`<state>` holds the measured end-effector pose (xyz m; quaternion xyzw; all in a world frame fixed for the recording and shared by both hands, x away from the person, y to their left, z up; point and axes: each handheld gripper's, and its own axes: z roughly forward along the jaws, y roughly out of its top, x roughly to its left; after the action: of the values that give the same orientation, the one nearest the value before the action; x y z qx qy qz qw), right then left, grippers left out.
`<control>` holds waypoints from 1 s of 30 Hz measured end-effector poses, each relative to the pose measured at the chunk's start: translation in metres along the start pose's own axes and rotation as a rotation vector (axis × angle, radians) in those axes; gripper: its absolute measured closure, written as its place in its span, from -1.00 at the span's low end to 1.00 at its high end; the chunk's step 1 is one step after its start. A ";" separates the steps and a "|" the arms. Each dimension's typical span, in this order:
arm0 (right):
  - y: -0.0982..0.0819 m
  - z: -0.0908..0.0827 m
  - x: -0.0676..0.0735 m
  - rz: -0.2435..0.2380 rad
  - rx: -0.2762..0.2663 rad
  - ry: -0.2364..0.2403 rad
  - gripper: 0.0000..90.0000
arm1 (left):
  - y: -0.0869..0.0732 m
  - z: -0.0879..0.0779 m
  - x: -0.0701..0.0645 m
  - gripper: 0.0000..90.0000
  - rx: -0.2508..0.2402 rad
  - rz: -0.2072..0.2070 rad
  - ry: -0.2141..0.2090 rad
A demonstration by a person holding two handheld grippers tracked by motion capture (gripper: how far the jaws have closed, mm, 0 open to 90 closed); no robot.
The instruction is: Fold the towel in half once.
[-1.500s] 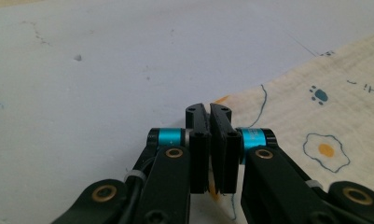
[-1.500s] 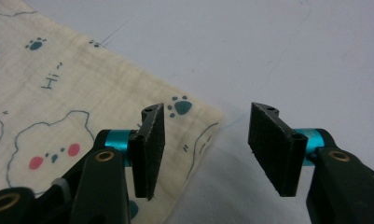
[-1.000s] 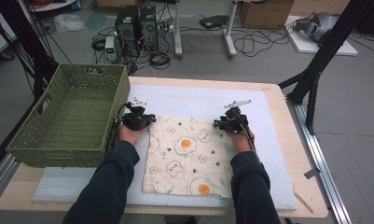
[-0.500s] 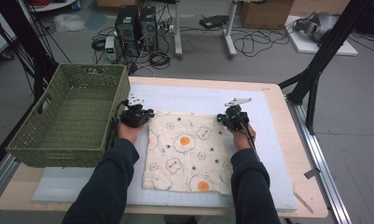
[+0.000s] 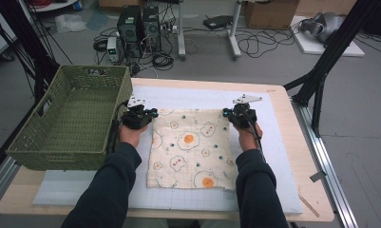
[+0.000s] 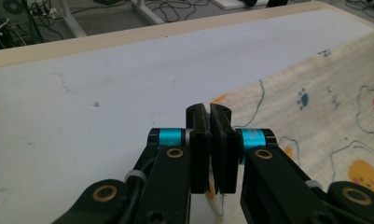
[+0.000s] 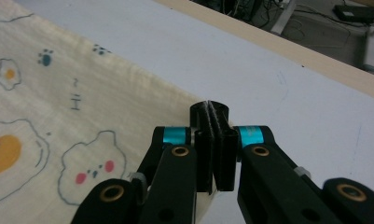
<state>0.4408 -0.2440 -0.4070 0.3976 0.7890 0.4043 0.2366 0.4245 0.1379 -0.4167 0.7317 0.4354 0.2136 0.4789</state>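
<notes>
A cream cloth (image 5: 190,147) printed with fried eggs and small animals lies spread flat on the white mat (image 5: 193,97). My left gripper (image 5: 149,114) is shut on the cloth's far left corner. In the left gripper view the jaws (image 6: 209,112) are pressed together on the cloth's edge, and the cloth (image 6: 324,107) runs off to the right. My right gripper (image 5: 226,114) is shut on the far right corner. In the right gripper view its jaws (image 7: 209,109) pinch that corner, with the cloth (image 7: 58,93) stretching left.
A green woven basket (image 5: 55,156) stands on the table's left side, close beside my left hand. The wooden table (image 5: 285,128) borders the mat. Black frame legs (image 5: 321,71), computers and cables stand on the floor beyond.
Both grippers have shifted slightly away from the person, drawing the cloth's far edge with them. Both stay shut on their corners.
</notes>
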 end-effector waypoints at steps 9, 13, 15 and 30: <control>-0.004 -0.021 0.007 -0.040 -0.006 0.031 0.98 | 0.006 -0.019 -0.012 0.91 -0.005 0.040 -0.026; -0.008 -0.032 0.013 -0.050 -0.020 0.049 0.98 | 0.002 -0.030 -0.020 0.91 0.000 0.070 -0.055; -0.012 -0.037 0.017 -0.060 -0.024 0.054 0.98 | 0.000 -0.036 -0.024 0.91 -0.015 0.089 -0.065; -0.032 -0.074 0.038 -0.083 -0.060 0.090 0.98 | -0.028 -0.077 -0.039 0.91 -0.070 0.090 -0.159</control>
<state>0.3537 -0.2578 -0.3942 0.3385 0.8021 0.4352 0.2294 0.3353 0.1491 -0.4031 0.7481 0.3550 0.1912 0.5270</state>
